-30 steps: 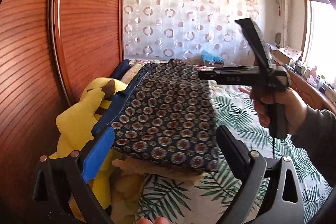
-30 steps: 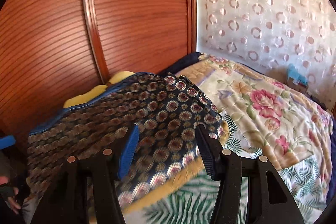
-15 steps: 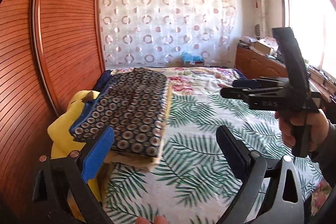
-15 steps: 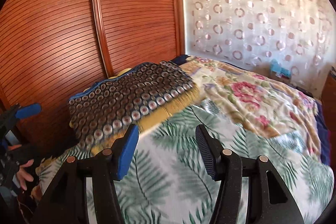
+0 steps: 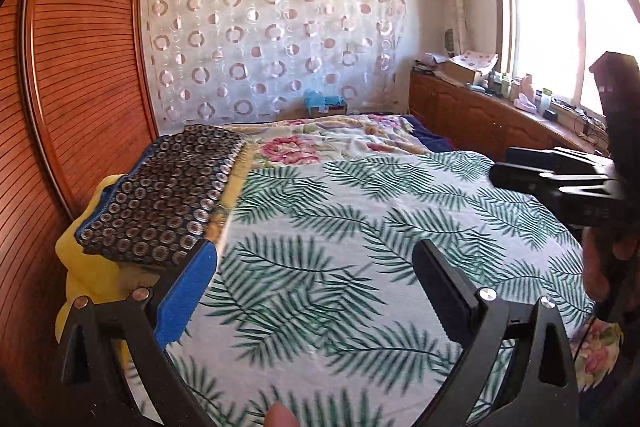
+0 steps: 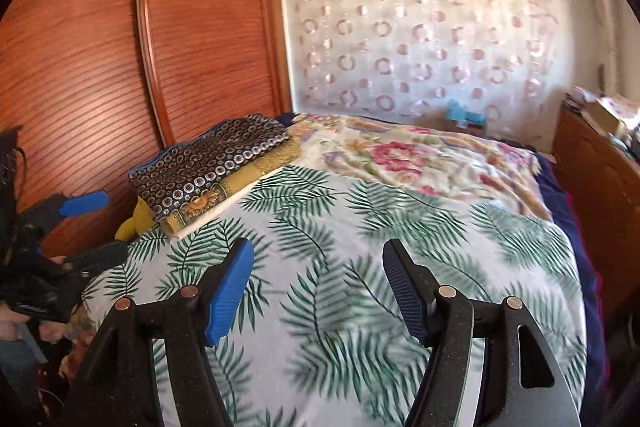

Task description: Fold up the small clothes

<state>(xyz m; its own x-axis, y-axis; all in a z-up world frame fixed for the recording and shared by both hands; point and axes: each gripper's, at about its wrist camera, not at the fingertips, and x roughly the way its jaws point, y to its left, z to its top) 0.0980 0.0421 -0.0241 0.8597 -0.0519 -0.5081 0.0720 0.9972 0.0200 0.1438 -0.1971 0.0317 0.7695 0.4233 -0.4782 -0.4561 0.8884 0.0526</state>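
blurred: leaf-print bedspread (image 6: 360, 307) | cut off: right gripper (image 5: 560, 183) by frame edge

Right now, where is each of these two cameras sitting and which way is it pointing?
Left wrist: on the left gripper, open and empty, facing across the leaf-print bedspread toward the curtained wall; right gripper at right edge.
Right wrist: on the right gripper, jaws opening, empty, facing the same bed; left gripper at left edge.
Shared: folded patterned garment by the wooden wardrobe.
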